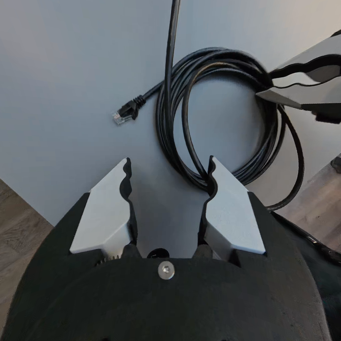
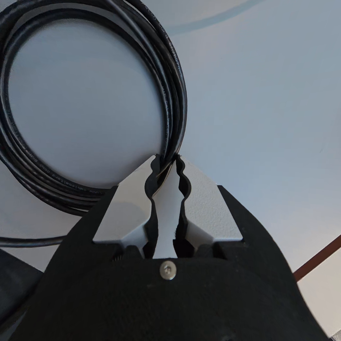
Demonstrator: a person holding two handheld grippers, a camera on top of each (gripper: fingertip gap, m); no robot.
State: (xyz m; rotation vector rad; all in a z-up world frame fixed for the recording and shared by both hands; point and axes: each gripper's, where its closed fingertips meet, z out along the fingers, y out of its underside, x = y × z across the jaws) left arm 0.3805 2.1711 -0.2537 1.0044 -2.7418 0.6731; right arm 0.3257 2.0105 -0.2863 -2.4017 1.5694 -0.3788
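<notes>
Plainly, in the left wrist view, the left gripper stands wide open and holds nothing. The black cable coil lies on the pale table, and its near bundle runs just beside the inner pad of that gripper's right-hand finger. A plug lies left of the coil, and one strand rises out of frame. The right gripper bites the coil's right side.

In the right wrist view, the right gripper is nearly closed, its tips pinching the coil's bundled strands.
</notes>
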